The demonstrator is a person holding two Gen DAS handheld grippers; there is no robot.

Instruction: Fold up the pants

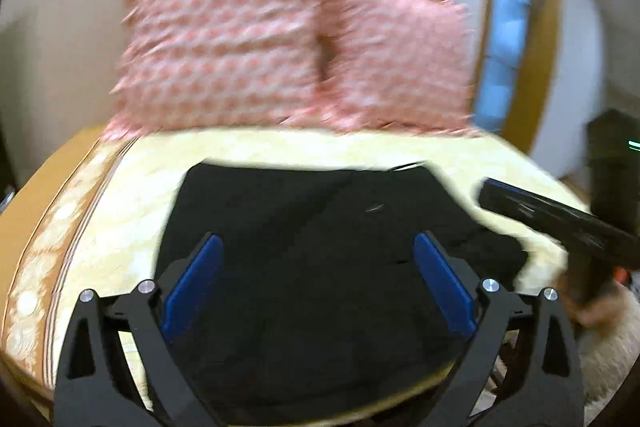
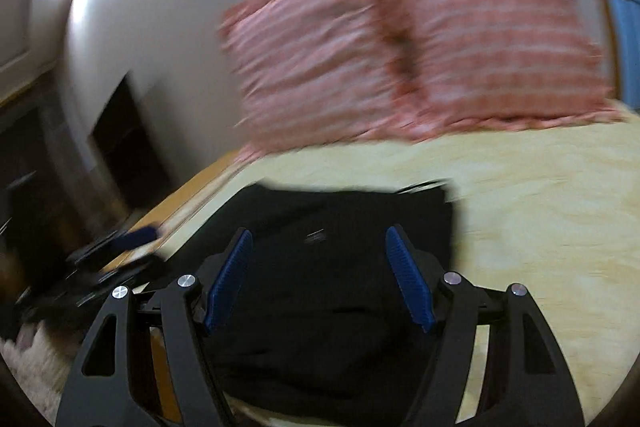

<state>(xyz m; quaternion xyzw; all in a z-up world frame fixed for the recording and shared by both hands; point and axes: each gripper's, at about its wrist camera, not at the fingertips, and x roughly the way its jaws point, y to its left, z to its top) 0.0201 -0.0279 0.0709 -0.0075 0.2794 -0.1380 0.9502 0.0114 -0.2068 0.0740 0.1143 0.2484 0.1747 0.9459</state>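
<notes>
Black pants (image 1: 320, 227) lie in a compact, roughly square bundle on a pale yellow bedspread (image 1: 132, 187). My left gripper (image 1: 320, 247) hovers over the near part of the pants, jaws wide open, nothing between the blue pads (image 1: 192, 291). The right gripper's finger (image 1: 552, 219) juts in from the right edge of the left wrist view, above the pants' right edge. In the right wrist view the same pants (image 2: 332, 267) lie below my right gripper (image 2: 320, 239), which is open and empty. Both views are motion-blurred.
Two pink patterned pillows (image 1: 280, 39) lean against the wall at the head of the bed. The bed's wooden edge (image 2: 192, 195) runs along the left. A fluffy white rug (image 2: 36, 359) lies on the floor. A blue-lit doorway (image 1: 508, 27) is at right.
</notes>
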